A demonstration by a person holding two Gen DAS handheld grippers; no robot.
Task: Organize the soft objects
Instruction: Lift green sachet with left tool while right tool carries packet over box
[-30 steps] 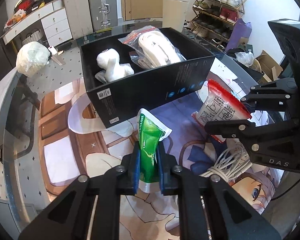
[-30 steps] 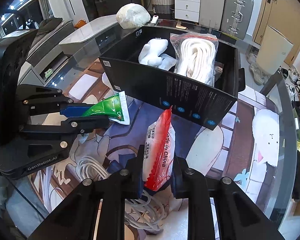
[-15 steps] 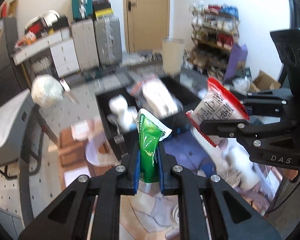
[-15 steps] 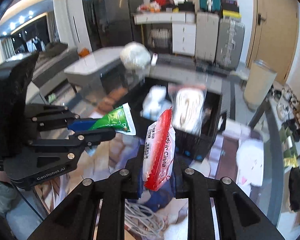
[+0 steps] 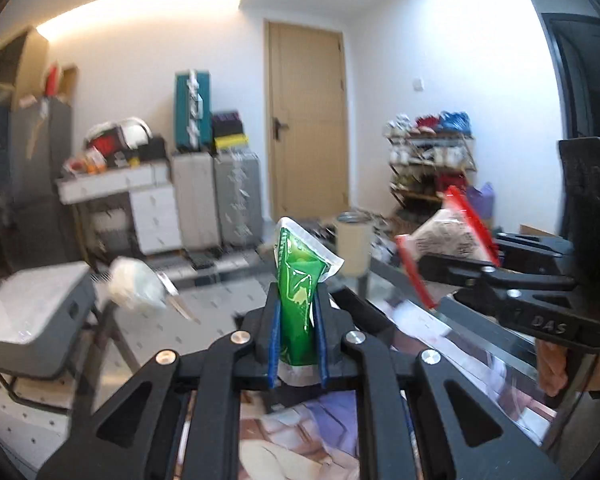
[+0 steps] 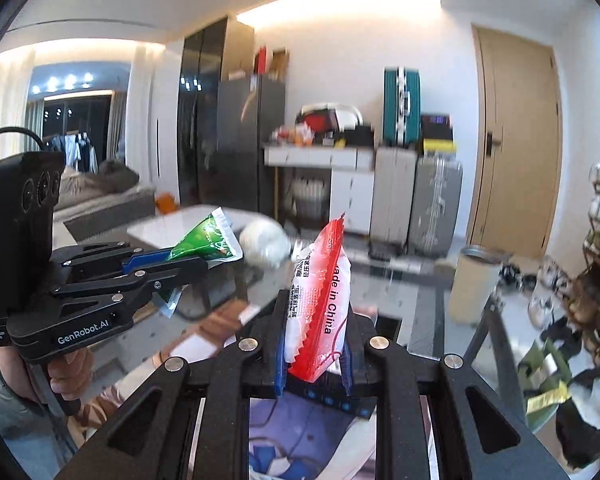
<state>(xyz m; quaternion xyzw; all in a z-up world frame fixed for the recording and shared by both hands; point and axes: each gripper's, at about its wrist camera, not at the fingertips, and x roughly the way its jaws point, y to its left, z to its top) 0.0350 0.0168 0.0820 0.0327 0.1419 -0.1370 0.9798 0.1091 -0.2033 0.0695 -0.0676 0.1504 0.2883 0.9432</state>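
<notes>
My left gripper (image 5: 298, 344) is shut on a green pouch (image 5: 300, 292) that stands upright between its blue pads. In the right wrist view the same green pouch (image 6: 206, 240) sticks out of the left gripper (image 6: 188, 260) at the left. My right gripper (image 6: 312, 352) is shut on a red and white packet (image 6: 320, 300), held upright. From the left wrist view the right gripper (image 5: 452, 268) carries that packet (image 5: 448, 232) at the right. Both are raised and point nearly level across the room. Only a strip of the black box (image 6: 332, 398) shows under the right fingers.
A glass table with a printed mat (image 5: 460, 340) lies below. Beyond it are a white bundle (image 5: 134, 288), a grey side table (image 5: 32, 312), a beige bin (image 6: 476, 280), suitcases (image 5: 216, 196) and a shoe rack (image 5: 432, 164). A person's hand (image 6: 70, 372) grips the left handle.
Both grippers have risen and tipped upward with their packets still held. The black box with its white items has dropped out of sight below, and the room's walls now fill both views.
</notes>
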